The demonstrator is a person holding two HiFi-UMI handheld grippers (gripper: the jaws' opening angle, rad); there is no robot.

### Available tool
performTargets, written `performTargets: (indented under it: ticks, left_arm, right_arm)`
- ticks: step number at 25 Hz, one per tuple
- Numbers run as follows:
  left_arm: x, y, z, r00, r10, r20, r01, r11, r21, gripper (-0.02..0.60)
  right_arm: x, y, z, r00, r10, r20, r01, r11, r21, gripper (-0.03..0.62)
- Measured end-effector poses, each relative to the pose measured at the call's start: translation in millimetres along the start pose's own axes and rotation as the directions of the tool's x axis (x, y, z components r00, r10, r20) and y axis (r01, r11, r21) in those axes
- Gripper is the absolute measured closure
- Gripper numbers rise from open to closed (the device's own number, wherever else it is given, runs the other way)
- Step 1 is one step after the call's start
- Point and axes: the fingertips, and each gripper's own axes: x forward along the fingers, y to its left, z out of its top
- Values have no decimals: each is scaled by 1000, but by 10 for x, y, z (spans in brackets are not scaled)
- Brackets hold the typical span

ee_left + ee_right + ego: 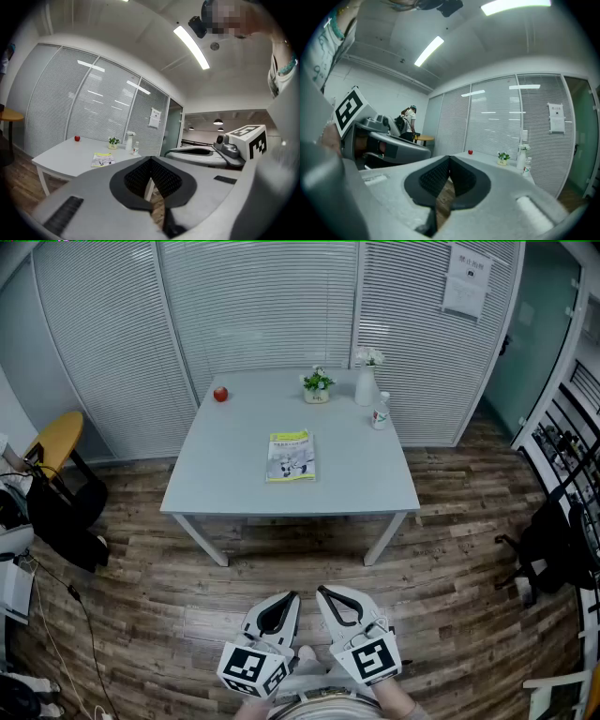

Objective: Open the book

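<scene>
The book (292, 456) lies closed on the middle of the light grey table (225, 486), its yellow and white cover up. In the left gripper view the book (103, 159) shows small and far off, left of the jaws. Both grippers hang low over the wooden floor, well short of the table's near edge. My left gripper (286, 598) is shut with nothing in it, its pads meeting at the tip (151, 159). Beside it my right gripper (326, 594) is shut and empty too (450, 158). The right gripper view does not show the book.
Along the table's far side stand a red apple (220, 394), a small potted plant (317, 384), a white vase (366, 381) and a bottle (381, 413). A yellow round table (54, 442) and dark bags sit left. A person (408, 123) stands far off.
</scene>
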Motion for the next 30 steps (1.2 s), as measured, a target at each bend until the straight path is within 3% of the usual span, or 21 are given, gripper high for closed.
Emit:
performTargets:
  ticks: [13,17,30]
  left_arm:
    - [-230,45,-43,1000,-7,-5,7,999,-36,584]
    - [-211,96,-24,1000,7,0,-7,999,-33,584]
    - [303,629,144,1000,23,1,-23,998,-50,583]
  right_arm:
    - [-55,203,27,999,16,30,-18,996,82,591]
    - [3,166,30,999,21,29,-23,998,63,591]
    - [718,-162,90,997,65,33,-66,997,44,591]
